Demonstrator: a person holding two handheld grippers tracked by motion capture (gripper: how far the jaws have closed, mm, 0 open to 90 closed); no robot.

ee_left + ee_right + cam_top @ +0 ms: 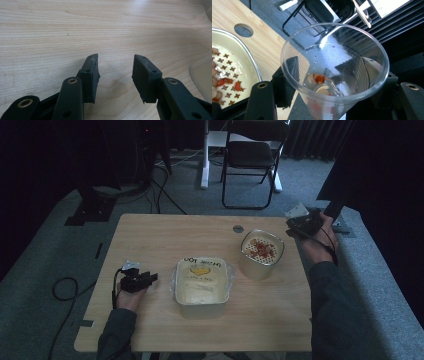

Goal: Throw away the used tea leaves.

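- Right hand-held gripper (329, 95): jaws clamped on a clear plastic cup (334, 67), held just off the table (150, 240) edge; a few red bits at the cup's bottom.
- Just beside it: perforated metal strainer pot (261, 253) with red and pale pieces.
- Left hand-held gripper (115, 75): released, jaws apart, empty, low over the table.
- To its right: lidded rectangular container (202, 281).

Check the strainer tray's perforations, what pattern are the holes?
Small cross-shaped cutouts in rows across the pale strainer tray, clearest in the right gripper view.

Clear glossy plastic cup (334, 72); matt pale wood table (150, 240).
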